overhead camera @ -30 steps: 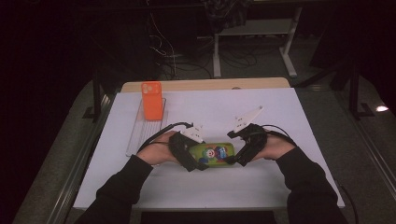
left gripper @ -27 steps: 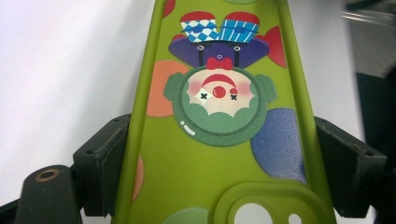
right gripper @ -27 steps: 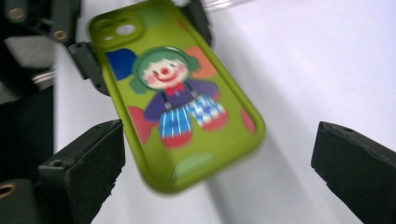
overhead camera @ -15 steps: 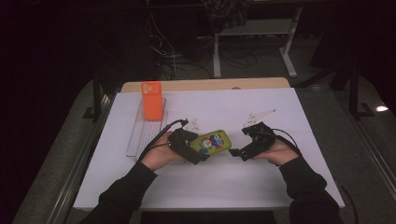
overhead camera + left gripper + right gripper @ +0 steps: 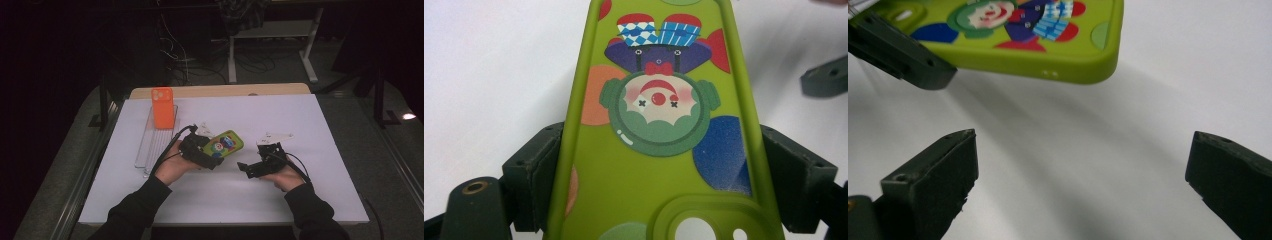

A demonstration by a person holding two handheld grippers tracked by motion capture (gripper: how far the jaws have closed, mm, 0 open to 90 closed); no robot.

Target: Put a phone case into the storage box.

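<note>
- High view: the left gripper (image 5: 202,150) clamps the green phone case (image 5: 223,144) by its long sides, lifted and tilted over the white table (image 5: 320,130). The right gripper (image 5: 252,168) sits just right of the case, apart from it. An orange phone (image 5: 162,107) stands on a clear tray (image 5: 150,145), behind and left of the case.
- Left gripper view: both pads (image 5: 531,175) press the case (image 5: 654,160) edges, clown print facing up.
- Right gripper view: the jaws stand wide with nothing between them; the case (image 5: 1048,45) hangs beyond them, above the table.
</note>
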